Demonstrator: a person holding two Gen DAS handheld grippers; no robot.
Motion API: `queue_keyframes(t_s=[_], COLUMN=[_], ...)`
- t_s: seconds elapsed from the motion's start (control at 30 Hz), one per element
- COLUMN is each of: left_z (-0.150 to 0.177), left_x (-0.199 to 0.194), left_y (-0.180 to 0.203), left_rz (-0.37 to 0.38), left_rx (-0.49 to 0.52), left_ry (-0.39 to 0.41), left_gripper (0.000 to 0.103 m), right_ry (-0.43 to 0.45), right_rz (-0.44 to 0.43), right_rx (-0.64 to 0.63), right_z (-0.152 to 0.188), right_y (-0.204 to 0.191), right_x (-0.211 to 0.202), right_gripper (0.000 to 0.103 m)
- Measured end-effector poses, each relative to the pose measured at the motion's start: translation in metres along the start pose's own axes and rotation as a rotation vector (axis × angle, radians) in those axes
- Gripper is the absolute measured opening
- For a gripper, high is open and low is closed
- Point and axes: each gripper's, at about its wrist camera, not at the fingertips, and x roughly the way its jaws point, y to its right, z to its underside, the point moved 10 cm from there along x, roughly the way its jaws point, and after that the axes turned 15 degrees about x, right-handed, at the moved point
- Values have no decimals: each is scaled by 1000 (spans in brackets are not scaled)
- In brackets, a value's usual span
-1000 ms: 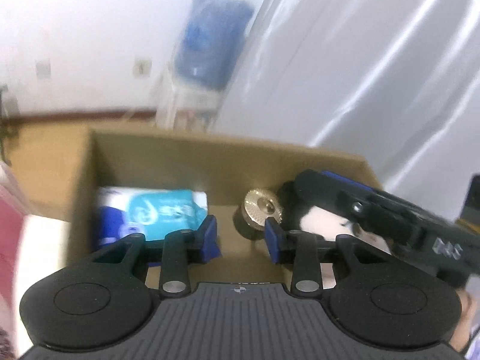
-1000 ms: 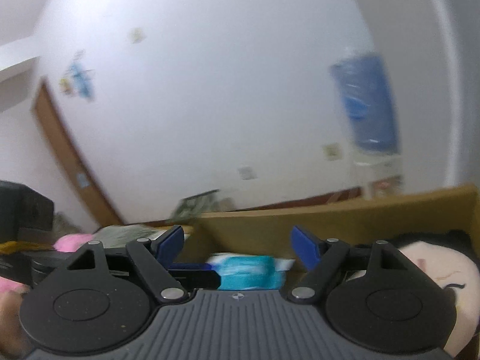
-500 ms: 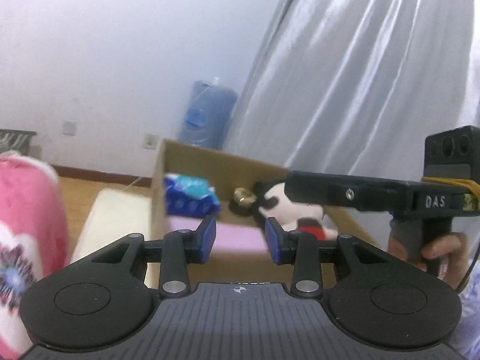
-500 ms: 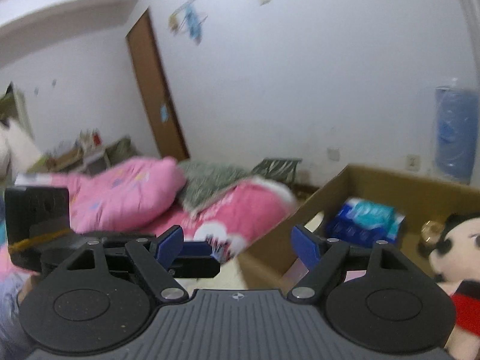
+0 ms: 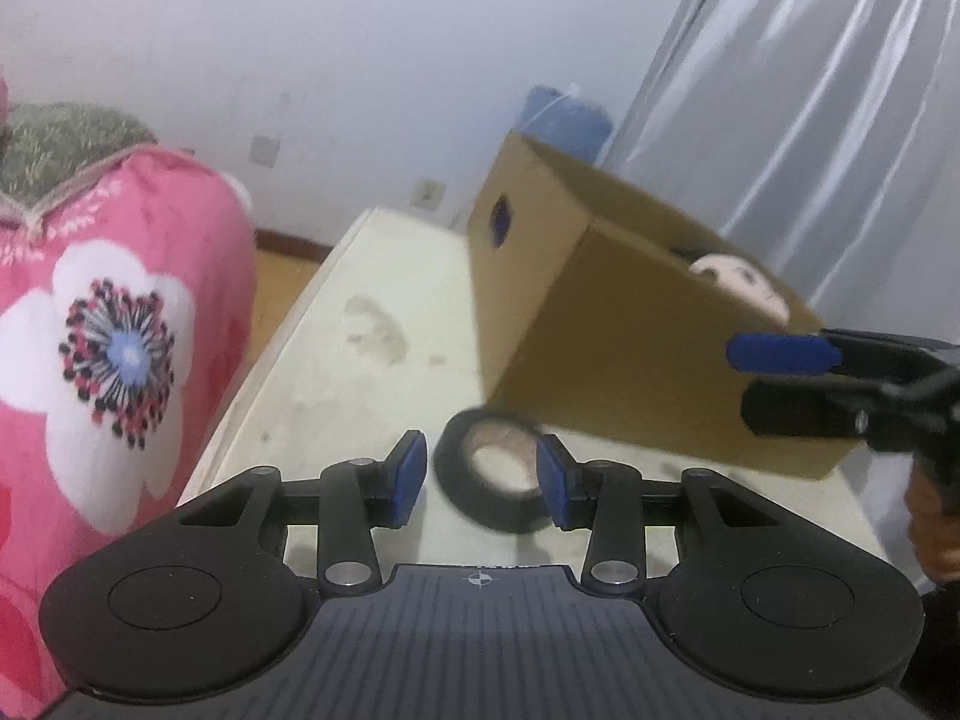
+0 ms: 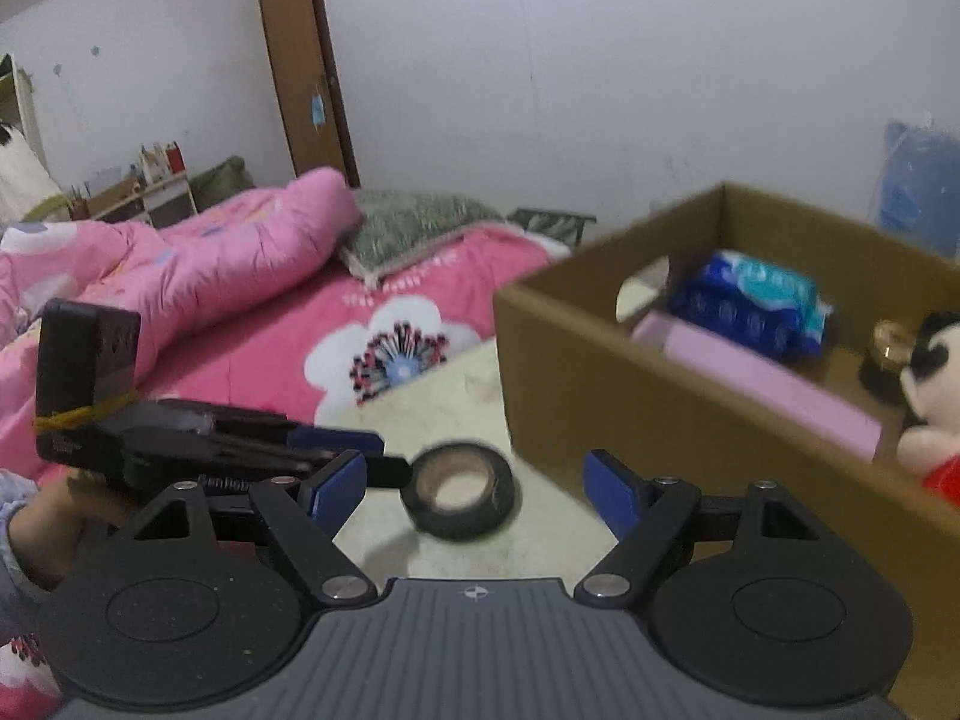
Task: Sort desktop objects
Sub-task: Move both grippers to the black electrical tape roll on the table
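Since half a second ago both grippers have dropped from box height toward the surface, so the black roll of tape (image 5: 489,483) now shows between the blue pads of the left gripper (image 5: 480,483).

Landmark: the brown cardboard box (image 5: 606,324). Left of it lies the bed with a pink flowered quilt (image 6: 240,324) and a green patterned pillow (image 6: 414,228). A blue water jug (image 5: 564,120) stands behind the box, beside the silvery curtain (image 5: 810,90). The box sits on the cream, stained surface (image 5: 360,330).

Inside the box, a pink flat board (image 6: 756,384) lies along the near wall, a blue tissue pack (image 6: 750,303) beyond it, a plush doll with black ears and red clothes (image 6: 936,402) at the right end, and a small gold-topped round thing (image 6: 888,342) beside the doll.

The tape lies flat on the surface just in front of the box's near corner. The left gripper's jaws are released, straddling the tape with a gap on each side. The right gripper (image 6: 474,483) hangs to the tape's right in front of the box, its jaws spread wide and grasping nothing.
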Motion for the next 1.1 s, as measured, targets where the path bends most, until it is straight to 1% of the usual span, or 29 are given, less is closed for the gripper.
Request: queue_keyframes(t_s=[0.07, 0.13, 0.17, 0.3, 0.4, 0.5, 0.6, 0.7, 0.77, 0.9, 0.93, 0.97, 1.0, 1.07, 1.1], left_z=[5, 13, 15, 21, 22, 21, 19, 15, 14, 10, 10, 10, 11, 13, 14], left_x=[4, 2, 4, 6, 6, 7, 8, 12, 19, 29, 30, 30, 30, 28, 26], left_y=[-2, -3, -5, -7, -5, -1, -1, -2, 1, 7, 9, 10, 11, 11, 11], left_rz=[-2, 7, 11, 13, 24, 38, 20, 34, 28, -19, -30, -41, -50, -43, -28], left_rx=[-3, -15, -15, 0, 10, 21, 35, 16, 48, 119, 132, 146, 155, 146, 135], left_ry=[-1, 3, 2, 10, 19, 30, 44, 48, 24, 19, 16, 11, 8, 2, -2], left_gripper=[40, 40, 40, 40, 44, 44, 44, 43, 43, 43, 41, 35, 34, 21, 19], right_ry=[-14, -11, -12, -41, -37, -58, -73, -83, -87, -91, -93, -98, -101, -110, -112], right_rz=[18, 81, 89, 81, 106, 111, 105, 102, 103, 95, 92, 91, 90, 87, 83], right_rx=[-16, -42, -45, 29, 66, 87, 95, 94, 92, 100, 103, 105, 107, 115, 123], right_z=[7, 11, 12, 14, 18, 23, 26, 28, 30, 32, 32, 33, 34, 35, 35], right_y=[1, 6, 7, 18, 30, 35, 35, 33, 32, 31, 31, 31, 31, 32, 33], right_x=[2, 4, 5, 13, 20, 27, 31, 33, 33, 33, 33, 33, 34, 35, 35], right_gripper=[82, 82, 82, 82, 82, 82, 82, 82, 82, 82, 82, 82, 82, 82, 82])
